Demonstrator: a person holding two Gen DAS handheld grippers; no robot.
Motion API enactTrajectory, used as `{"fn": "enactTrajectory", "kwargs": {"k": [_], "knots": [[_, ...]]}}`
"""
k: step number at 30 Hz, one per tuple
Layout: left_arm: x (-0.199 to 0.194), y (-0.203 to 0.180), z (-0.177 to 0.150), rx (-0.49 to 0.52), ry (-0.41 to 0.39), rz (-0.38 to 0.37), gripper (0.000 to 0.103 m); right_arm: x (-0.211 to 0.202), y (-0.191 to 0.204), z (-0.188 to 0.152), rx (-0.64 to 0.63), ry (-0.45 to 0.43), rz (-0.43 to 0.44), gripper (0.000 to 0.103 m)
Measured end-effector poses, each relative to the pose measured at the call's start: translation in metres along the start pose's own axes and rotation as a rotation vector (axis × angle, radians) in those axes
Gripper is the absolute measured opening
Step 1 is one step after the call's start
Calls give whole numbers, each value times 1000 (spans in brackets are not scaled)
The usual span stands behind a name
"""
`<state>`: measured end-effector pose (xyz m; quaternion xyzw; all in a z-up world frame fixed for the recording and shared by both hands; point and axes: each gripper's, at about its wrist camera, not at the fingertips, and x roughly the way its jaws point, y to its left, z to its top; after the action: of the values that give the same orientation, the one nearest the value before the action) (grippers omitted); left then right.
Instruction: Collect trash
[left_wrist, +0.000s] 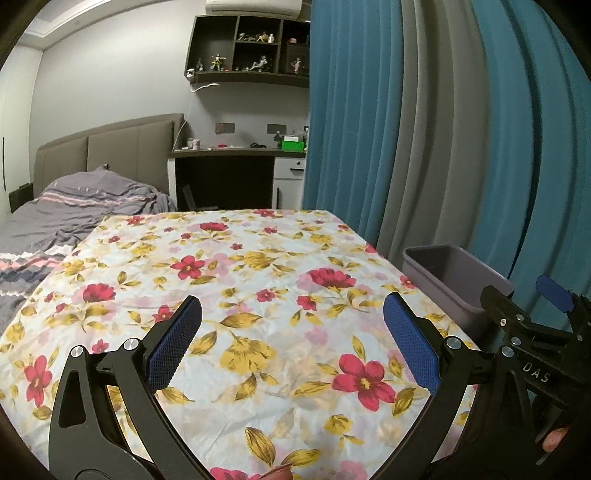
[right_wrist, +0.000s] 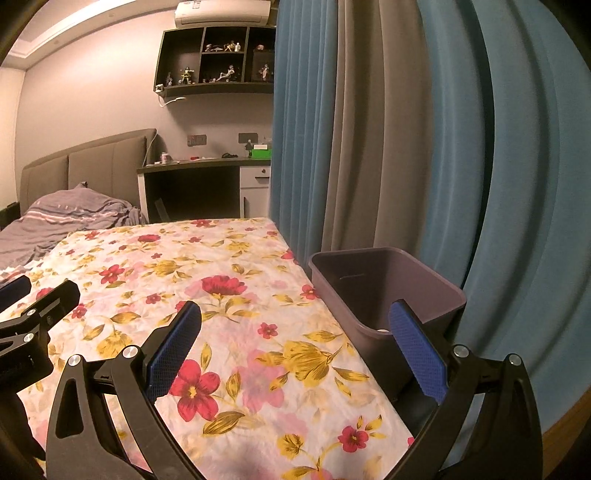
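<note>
Floral tablecloth (left_wrist: 240, 280) lies bare beneath 2 wide-open, empty tongs (left (left_wrist: 291, 343), right (right_wrist: 295, 347)); bin (right_wrist: 388, 291) touches its right edge.

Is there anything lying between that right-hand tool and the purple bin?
Nothing. In the right wrist view, only bare flowered tablecloth lies between the open right tool and the purple bin.

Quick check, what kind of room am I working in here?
A bedroom, most likely: a bed with a padded headboard, a wall shelf of figurines, and a desk by the curtains.
</note>
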<state>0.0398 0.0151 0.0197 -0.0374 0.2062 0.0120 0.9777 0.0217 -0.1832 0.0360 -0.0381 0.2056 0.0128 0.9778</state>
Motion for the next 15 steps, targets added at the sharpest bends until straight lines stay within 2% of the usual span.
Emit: {"fn": "enactTrajectory", "kwargs": {"k": [15], "knots": [[-1, -3, 0, 1, 2, 0, 97, -4, 2, -1, 2, -3, 6, 97]]}}
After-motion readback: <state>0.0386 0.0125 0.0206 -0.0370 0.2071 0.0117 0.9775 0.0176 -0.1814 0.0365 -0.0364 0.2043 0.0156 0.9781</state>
